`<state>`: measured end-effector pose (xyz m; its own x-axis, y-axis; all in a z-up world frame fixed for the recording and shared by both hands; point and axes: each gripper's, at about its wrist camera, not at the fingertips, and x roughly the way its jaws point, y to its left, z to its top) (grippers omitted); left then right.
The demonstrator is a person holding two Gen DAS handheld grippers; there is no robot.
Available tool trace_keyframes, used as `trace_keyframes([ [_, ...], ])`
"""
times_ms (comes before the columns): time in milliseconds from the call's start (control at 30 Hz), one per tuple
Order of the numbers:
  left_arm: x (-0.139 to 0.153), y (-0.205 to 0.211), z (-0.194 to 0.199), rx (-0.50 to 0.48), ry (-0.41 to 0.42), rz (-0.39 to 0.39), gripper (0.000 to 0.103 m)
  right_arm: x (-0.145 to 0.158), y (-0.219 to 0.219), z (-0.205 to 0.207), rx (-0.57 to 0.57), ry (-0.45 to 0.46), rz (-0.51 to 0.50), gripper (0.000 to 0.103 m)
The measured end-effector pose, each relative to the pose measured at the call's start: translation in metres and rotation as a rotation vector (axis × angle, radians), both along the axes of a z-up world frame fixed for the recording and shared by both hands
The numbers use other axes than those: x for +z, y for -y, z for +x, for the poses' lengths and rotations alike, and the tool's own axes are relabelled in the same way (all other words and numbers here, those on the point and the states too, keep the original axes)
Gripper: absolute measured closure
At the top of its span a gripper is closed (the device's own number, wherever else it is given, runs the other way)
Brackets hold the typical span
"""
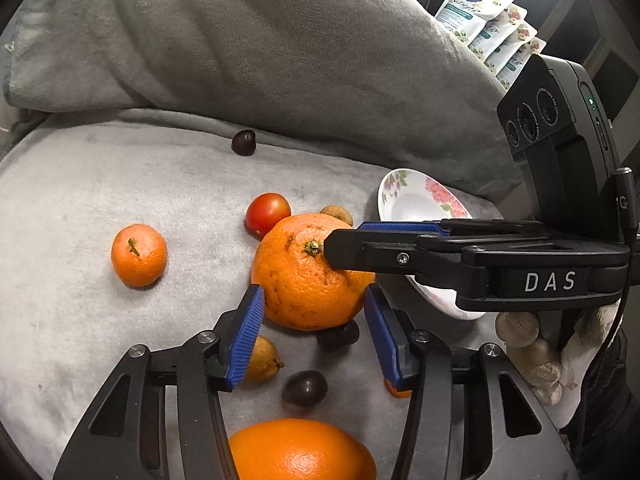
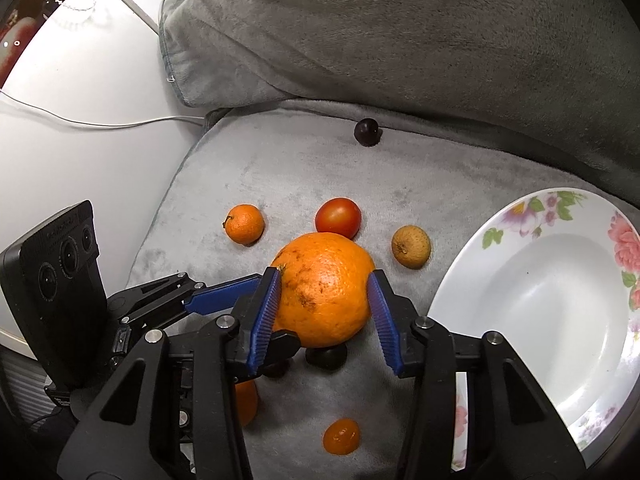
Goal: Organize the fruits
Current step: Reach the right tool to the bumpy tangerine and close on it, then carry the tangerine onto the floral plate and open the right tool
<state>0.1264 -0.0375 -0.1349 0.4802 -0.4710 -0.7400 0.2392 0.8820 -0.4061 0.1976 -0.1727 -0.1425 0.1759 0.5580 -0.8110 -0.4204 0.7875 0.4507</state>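
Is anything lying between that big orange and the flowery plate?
Nothing visible does. The orange sits between the right tongs; bare grey cloth runs to the plate. The brown fruit lies off to the side.

A dark fruit [image 2: 326, 356] lies half-hidden beneath the big orange [image 2: 324, 288].

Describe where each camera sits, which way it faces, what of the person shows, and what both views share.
Left wrist: rides the left tool, looking down at the large orange on the grey cushion; the right tool and a gloved hand enter from the right.
Right wrist: rides the right tool, looking down at the same orange; the left tool enters from the left.
Shared: the orange, tomato, small mandarin, flowered plate.
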Motion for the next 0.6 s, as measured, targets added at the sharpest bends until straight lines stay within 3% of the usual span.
trace_keyframes([
  [600, 0.0048, 0.0013, -0.006, 0.009, 0.033, 0.016, 0.055, 0.0047, -0.0026, -0.0055, 0.0, 0.04, -0.018, 0.062],
])
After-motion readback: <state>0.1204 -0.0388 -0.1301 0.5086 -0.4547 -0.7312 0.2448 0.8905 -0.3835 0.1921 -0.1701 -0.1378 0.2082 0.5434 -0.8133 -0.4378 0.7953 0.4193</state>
